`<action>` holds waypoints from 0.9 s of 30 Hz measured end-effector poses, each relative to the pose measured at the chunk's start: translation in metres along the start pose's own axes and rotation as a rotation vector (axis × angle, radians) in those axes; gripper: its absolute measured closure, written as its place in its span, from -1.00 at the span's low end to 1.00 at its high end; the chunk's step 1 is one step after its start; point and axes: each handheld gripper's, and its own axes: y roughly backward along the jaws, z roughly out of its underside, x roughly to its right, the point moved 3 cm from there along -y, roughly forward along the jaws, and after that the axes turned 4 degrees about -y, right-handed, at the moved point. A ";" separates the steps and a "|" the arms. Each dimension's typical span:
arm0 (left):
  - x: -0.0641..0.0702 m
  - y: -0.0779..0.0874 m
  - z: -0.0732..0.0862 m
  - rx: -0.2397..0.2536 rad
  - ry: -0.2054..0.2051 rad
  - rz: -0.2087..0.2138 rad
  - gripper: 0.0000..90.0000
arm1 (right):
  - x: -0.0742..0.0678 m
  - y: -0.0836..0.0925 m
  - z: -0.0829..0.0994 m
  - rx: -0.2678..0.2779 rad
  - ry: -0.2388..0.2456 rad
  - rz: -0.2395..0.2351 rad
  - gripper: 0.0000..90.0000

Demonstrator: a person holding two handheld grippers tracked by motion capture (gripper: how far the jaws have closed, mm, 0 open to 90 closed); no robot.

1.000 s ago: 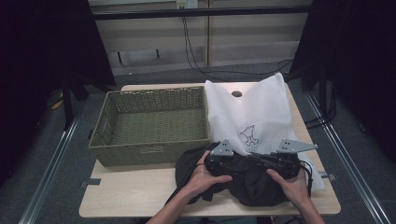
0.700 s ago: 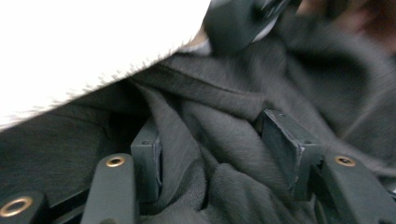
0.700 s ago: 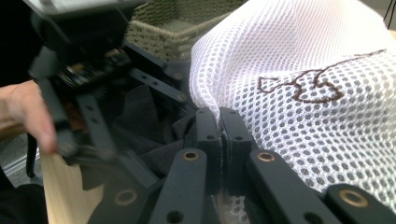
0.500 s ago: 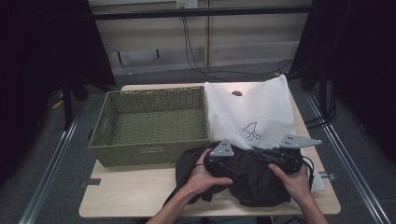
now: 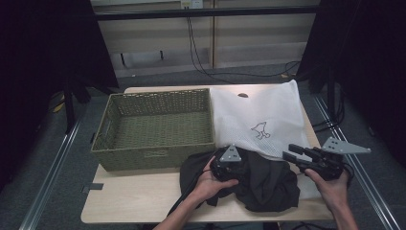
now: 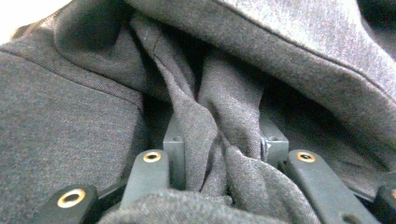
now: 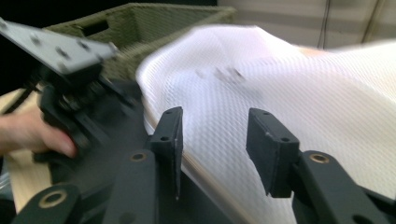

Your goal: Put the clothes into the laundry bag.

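Observation:
A dark grey garment (image 5: pixel 268 184) lies crumpled at the table's front, partly on a white mesh bag (image 5: pixel 258 112). My left gripper (image 5: pixel 242 168) rests on the garment's left part. Its jaws have just been closing, and in the left gripper view they pinch a bunched fold of the grey cloth (image 6: pixel 219 116). My right gripper (image 5: pixel 293 152) hovers off the garment's right edge, pointing left. Its jaws have just been opening. They stand apart with nothing between them (image 7: pixel 215 135), above the white bag (image 7: pixel 289 79).
A green wicker basket (image 5: pixel 158 127) takes up the table's left half, its front wall close to the garment. The bag has a small bird print (image 5: pixel 259 128). Bare wooden table (image 5: pixel 143 201) lies in front of the basket. The right gripper view shows the left hand (image 7: pixel 32 135).
The right gripper has let go of the garment, opened, and drawn away to the right, off the cloth. The left gripper has stayed in place on the garment.

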 end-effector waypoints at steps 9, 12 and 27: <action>-0.001 0.001 -0.001 0.020 0.006 0.028 0.36 | 0.007 0.006 0.027 -0.093 0.031 0.092 -0.13; 0.003 0.006 -0.003 0.059 0.004 0.045 0.16 | 0.008 -0.005 0.028 -0.099 0.040 0.098 0.66; 0.034 0.008 0.002 -0.036 -0.134 0.194 -0.90 | -0.005 -0.010 0.021 -0.068 0.034 0.033 0.97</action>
